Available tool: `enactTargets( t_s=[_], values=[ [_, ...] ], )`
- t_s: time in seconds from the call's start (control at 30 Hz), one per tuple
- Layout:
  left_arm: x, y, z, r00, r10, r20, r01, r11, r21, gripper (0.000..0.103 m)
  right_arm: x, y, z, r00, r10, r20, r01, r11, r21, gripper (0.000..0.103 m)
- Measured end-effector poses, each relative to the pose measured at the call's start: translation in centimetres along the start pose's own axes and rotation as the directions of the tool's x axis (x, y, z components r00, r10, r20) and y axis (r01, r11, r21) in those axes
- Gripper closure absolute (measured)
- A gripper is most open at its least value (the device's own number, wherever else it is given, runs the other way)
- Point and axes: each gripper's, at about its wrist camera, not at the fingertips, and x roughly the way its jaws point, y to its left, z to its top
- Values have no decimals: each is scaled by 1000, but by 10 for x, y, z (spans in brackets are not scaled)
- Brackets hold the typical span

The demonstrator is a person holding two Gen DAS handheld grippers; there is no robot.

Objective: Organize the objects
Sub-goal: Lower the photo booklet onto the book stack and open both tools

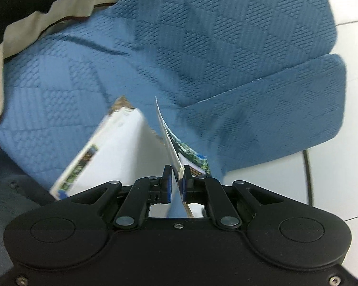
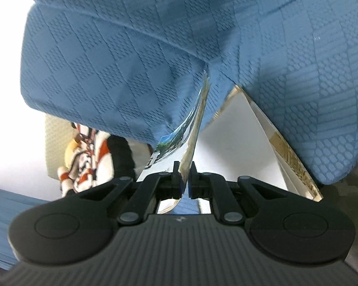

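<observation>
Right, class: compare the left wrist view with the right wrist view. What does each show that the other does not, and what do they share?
Only the left wrist view shows a dark cable on the pale floor and a scalloped cream fabric edge at upper left.

Only the right wrist view shows an orange, white and black striped item at lower left.

Both show blue textured fabric, an open booklet with white pages, and a tool shut on its printed cover: left tool, right tool.

The right gripper point(image 2: 184, 175) has its jaws pinched tight on a picture book's point(image 2: 238, 128) cover, under a blue blanket point(image 2: 131, 59).
</observation>
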Motion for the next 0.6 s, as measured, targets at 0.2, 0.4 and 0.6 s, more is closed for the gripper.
enactTargets(
  t_s=[0.2, 0.4, 0.6],
  values=[
    [14, 26, -4, 998, 50, -23, -49, 999, 23, 98, 18, -17, -11, 998, -61, -21, 61, 998, -6, 93],
    [23, 41, -11, 995, 80, -52, -78, 996, 45, 99, 21, -31, -17, 994, -101, -32, 101, 995, -7, 93],
    [30, 46, -21, 991, 113, -73, -108, 992, 71, 99, 23, -41, -24, 990, -133, -47, 133, 991, -5, 94]
  ],
)
